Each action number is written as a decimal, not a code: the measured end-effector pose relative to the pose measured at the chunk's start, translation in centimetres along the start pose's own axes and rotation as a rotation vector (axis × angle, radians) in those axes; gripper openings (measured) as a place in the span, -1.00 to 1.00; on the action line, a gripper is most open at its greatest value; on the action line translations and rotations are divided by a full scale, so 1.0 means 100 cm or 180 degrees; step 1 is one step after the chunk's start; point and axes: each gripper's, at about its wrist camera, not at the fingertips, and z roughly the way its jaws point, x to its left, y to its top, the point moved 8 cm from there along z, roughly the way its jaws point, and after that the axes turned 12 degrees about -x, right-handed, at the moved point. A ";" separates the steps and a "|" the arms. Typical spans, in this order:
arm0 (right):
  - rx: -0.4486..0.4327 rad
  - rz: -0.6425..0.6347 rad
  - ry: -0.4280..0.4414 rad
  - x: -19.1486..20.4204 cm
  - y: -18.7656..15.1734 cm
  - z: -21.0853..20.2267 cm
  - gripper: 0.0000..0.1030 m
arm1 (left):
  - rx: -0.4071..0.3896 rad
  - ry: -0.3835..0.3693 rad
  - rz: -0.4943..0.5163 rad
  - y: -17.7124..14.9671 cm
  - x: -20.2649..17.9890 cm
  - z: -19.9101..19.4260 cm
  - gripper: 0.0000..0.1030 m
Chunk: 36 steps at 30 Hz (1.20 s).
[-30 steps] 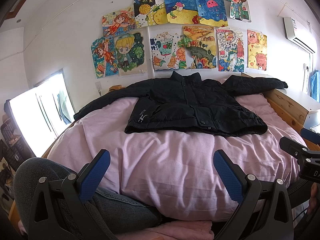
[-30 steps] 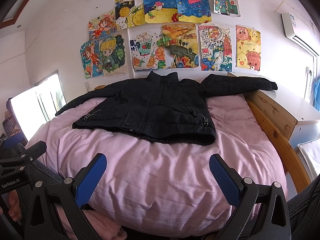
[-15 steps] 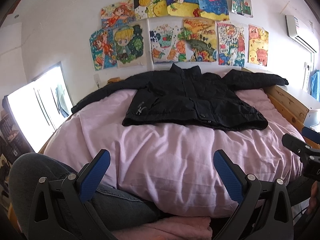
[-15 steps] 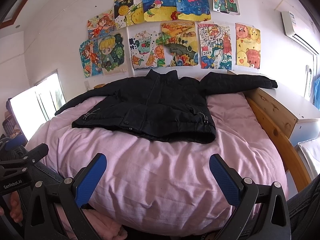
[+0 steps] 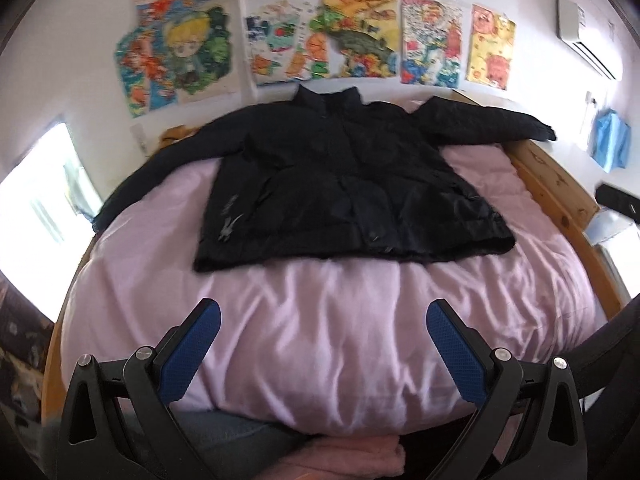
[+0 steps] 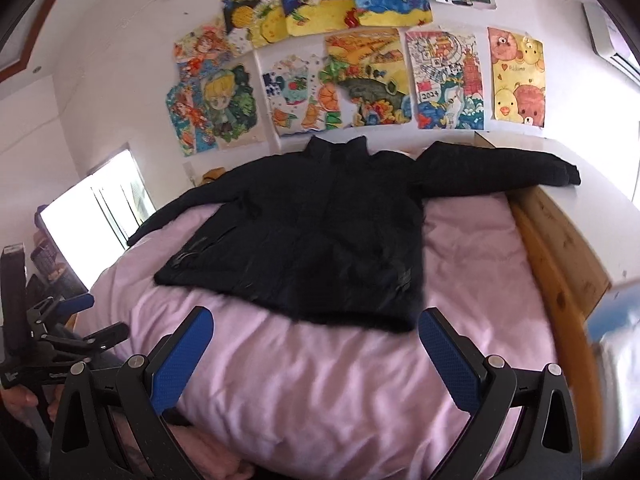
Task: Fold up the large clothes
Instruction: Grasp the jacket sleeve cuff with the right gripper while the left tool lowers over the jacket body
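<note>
A black jacket (image 5: 340, 184) is seen spread flat, front up, on a pink duvet (image 5: 328, 332) ahead of both grippers, its collar toward the far wall and its hem nearest the fingers. The left gripper (image 5: 324, 344) is held with its blue-padded fingers spread wide and nothing between them, above the near part of the duvet and short of the hem. The right gripper (image 6: 316, 344) is likewise released and empty, its fingertips just short of the hem of the jacket (image 6: 304, 232). One sleeve is stretched out to the right, across the wooden bed frame (image 6: 560, 248) onto a white surface beyond it; the other runs off to the left toward a bright window (image 6: 96, 216). Colourful children's drawings (image 6: 360, 72) are pinned on the wall beyond the collar. An air conditioner (image 5: 588, 40) is mounted high on the right. The left gripper is also caught at the left edge of the right wrist view, gripped by a hand (image 6: 24, 400).
</note>
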 end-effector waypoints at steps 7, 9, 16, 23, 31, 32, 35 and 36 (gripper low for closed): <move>0.0212 0.0436 -0.0104 -0.120 0.074 0.061 1.00 | 0.0179 -0.0241 0.0122 0.075 -0.005 0.056 0.97; 0.0172 0.0747 -0.0245 -0.160 0.086 0.089 1.00 | 0.0167 -0.0236 0.0207 0.099 -0.005 0.080 0.97; -0.0333 0.1806 -0.1051 -0.276 0.080 0.168 1.00 | 0.0143 -0.0274 0.0244 0.149 -0.001 0.176 0.97; -0.0795 0.2954 -0.1245 -0.357 0.047 0.214 0.84 | 0.0114 -0.0463 -0.0039 0.163 -0.008 0.284 0.97; -0.1106 0.3149 -0.1646 -0.411 0.035 0.243 0.50 | 0.0296 -0.0634 -0.0585 0.154 -0.007 0.342 0.97; -0.1123 0.3189 -0.1674 -0.417 0.033 0.245 0.47 | 0.0342 -0.0612 -0.0599 0.150 -0.004 0.345 0.97; -0.1157 0.3422 -0.1753 -0.431 0.021 0.248 0.28 | 0.0473 -0.0592 -0.0723 0.141 0.007 0.350 0.97; -0.1189 0.3509 -0.1761 -0.435 0.017 0.247 0.20 | 0.0485 -0.0572 -0.0739 0.137 0.008 0.349 0.97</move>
